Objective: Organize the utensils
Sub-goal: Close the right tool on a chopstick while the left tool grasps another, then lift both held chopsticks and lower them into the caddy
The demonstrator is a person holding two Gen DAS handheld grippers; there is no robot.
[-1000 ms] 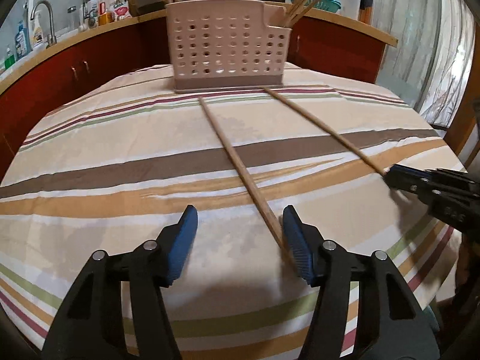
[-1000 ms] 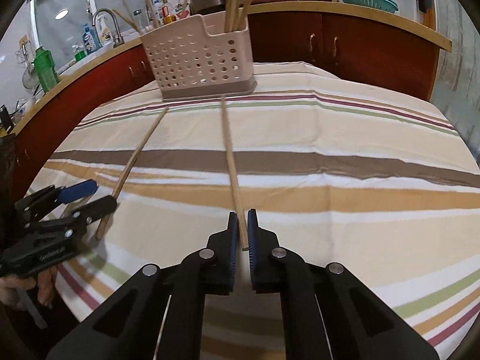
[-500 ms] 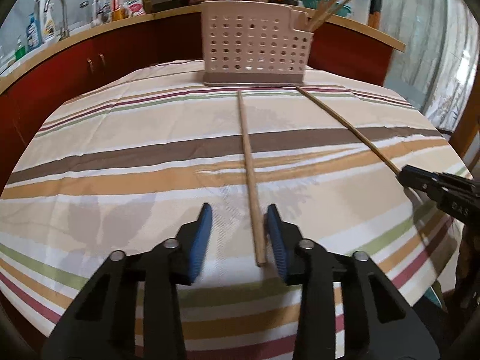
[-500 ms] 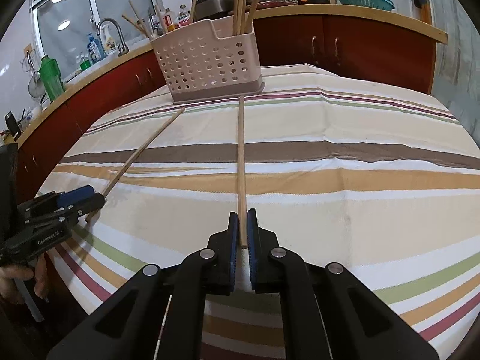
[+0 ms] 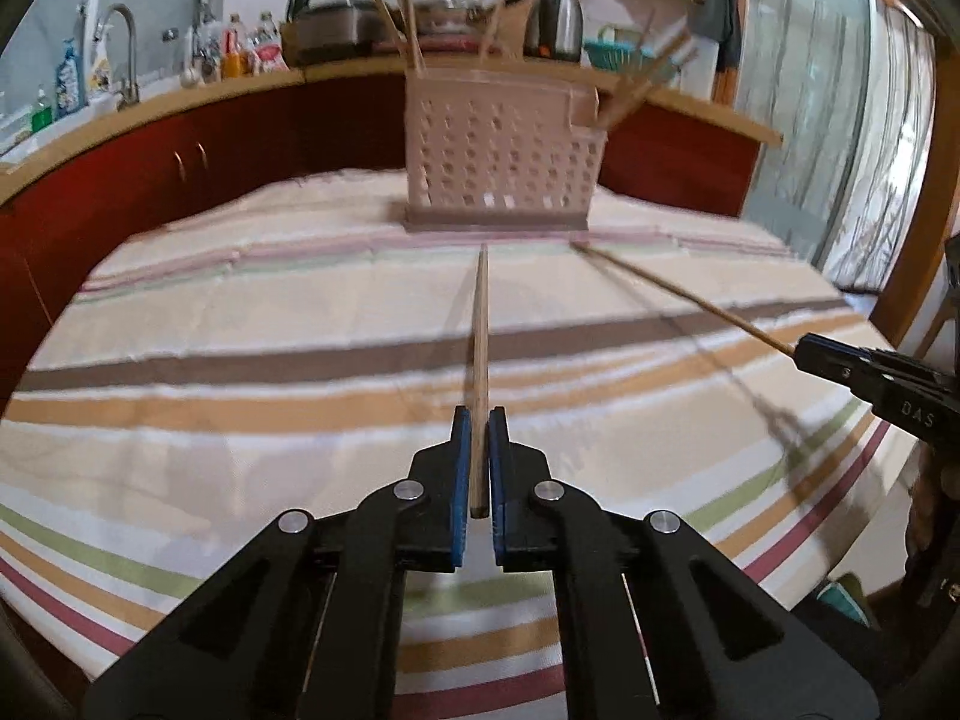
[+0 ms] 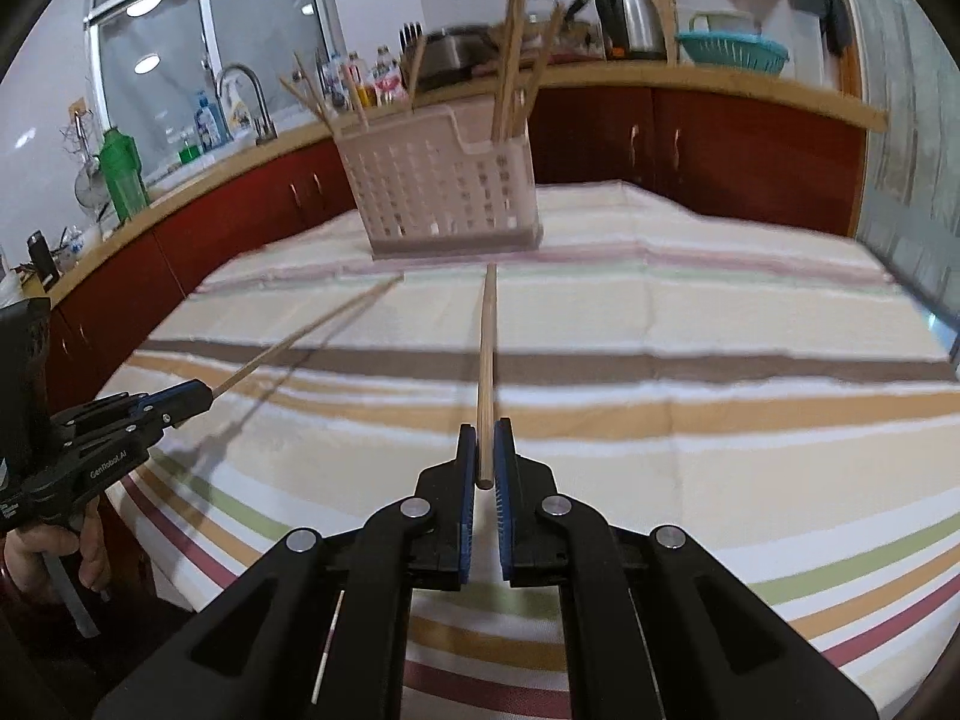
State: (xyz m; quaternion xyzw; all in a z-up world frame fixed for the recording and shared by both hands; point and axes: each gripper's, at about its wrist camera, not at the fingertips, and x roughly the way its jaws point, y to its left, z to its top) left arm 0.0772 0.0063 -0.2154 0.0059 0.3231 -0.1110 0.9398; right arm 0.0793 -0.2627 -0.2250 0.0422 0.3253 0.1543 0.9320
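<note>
In the left wrist view my left gripper (image 5: pixel 477 420) is shut on the near end of a wooden chopstick (image 5: pixel 480 330), which points at the pink perforated utensil holder (image 5: pixel 501 150). My right gripper (image 6: pixel 486 429) is shut on a second chopstick (image 6: pixel 487 348), aimed at the same holder (image 6: pixel 444 192). Both chopsticks hang a little above the striped tablecloth (image 5: pixel 240 312) and cast shadows on it. Each gripper shows in the other's view: the right gripper (image 5: pixel 807 354) with its chopstick (image 5: pixel 678 294), the left gripper (image 6: pixel 201 393) with its chopstick (image 6: pixel 300 336). Several chopsticks stand in the holder.
Behind the table runs a red-fronted kitchen counter (image 6: pixel 720 144) with a sink tap (image 6: pixel 240 96), bottles, a kettle (image 6: pixel 630 18) and a teal basket (image 6: pixel 732 51). A hand (image 6: pixel 36 552) holds the left gripper's handle at the table's left edge.
My left gripper's jaws closed onto the chopstick that lay between them. Both grippers rose, lifting their chopsticks off the cloth and swinging them towards the holder.
</note>
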